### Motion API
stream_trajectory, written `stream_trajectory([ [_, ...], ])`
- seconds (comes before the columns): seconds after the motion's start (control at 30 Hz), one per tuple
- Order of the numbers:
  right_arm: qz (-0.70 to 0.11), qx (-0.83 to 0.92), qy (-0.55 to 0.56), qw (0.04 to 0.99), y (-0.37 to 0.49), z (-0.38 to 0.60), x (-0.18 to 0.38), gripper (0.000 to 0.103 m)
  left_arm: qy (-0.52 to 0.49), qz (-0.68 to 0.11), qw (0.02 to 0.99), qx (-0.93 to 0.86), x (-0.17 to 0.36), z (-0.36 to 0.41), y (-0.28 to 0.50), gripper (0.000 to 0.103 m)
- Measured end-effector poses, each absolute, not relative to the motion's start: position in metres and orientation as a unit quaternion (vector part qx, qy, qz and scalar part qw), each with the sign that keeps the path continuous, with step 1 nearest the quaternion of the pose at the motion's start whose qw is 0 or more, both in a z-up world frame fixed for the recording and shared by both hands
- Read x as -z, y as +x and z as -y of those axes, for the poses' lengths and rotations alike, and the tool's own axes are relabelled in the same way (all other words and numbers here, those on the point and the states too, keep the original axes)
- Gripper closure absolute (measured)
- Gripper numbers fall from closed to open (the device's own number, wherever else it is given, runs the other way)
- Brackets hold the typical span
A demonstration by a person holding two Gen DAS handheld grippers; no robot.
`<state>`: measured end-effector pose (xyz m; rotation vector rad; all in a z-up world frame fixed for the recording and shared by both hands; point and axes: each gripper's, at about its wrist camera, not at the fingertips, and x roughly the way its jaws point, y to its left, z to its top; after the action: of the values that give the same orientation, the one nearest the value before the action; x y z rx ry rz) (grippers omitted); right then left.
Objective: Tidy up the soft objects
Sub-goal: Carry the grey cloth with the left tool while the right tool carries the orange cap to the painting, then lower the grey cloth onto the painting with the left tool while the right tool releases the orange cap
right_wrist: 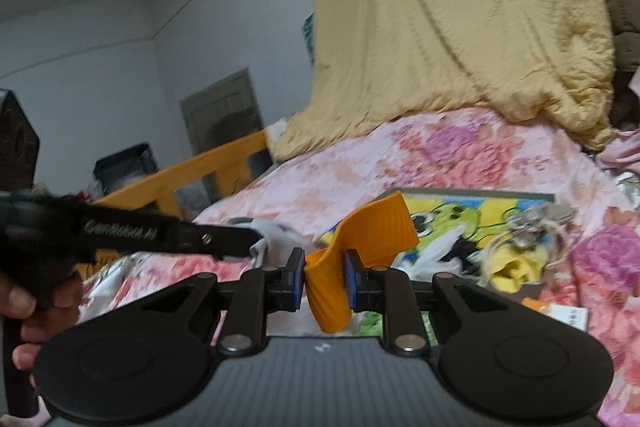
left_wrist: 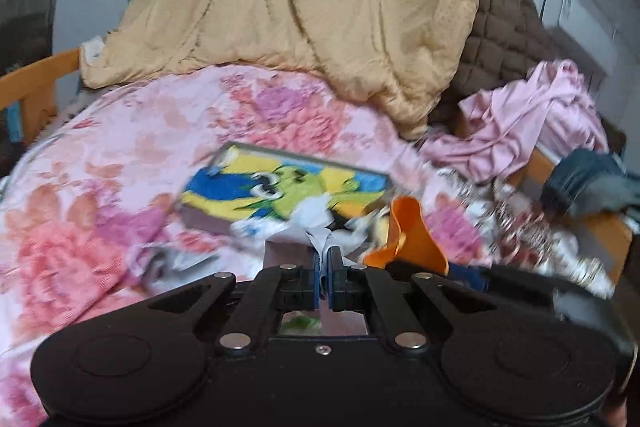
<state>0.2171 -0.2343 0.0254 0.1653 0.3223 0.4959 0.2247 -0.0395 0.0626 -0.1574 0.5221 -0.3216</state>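
Observation:
My left gripper [left_wrist: 324, 255] is shut on a bunched fold of white cloth with blue print [left_wrist: 316, 227], held just above the bed. In the right wrist view my right gripper [right_wrist: 323, 281] is shut on an orange ribbed soft piece [right_wrist: 376, 227] that curls up and to the right from the pads. The same orange piece [left_wrist: 408, 231] shows right of the white cloth in the left wrist view. My left gripper [right_wrist: 250, 247] reaches in from the left there, with the white cloth [right_wrist: 272, 229] at its tip. Both grippers hover over a flat cartoon-printed pad [left_wrist: 280, 187] lying on the bed.
A pink floral sheet [left_wrist: 100, 187] covers the bed, inside an orange wooden frame [right_wrist: 192, 175]. A yellow quilt [left_wrist: 300, 7] and a brown quilt [left_wrist: 500, 39] pile up at the back. Pink clothes [left_wrist: 540, 119] and denim [left_wrist: 588, 187] lie right. A yellow soft item [right_wrist: 516, 267] lies beside the pad.

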Motion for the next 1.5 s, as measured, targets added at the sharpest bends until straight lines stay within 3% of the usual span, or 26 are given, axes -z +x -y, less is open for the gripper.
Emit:
stream_trajectory([
  [0.57,-0.095,-0.180,0.094,0.975,0.296,0.284,-0.033,0.079,-0.070,-0.218,0.960,0.163,-0.079,0.110,0.342,0.100],
  [1.2,-0.164,-0.157,0.135,0.964,0.410,0.315,0.013,0.077,-0.129,-0.260,0.950,0.114,-0.002,0.111,0.453,0.100],
  [1.5,-0.208,-0.156,0.133,0.956,0.422,0.319,0.027,0.067,-0.120,-0.315,0.936,0.102,0.032,0.117,0.465,0.099],
])
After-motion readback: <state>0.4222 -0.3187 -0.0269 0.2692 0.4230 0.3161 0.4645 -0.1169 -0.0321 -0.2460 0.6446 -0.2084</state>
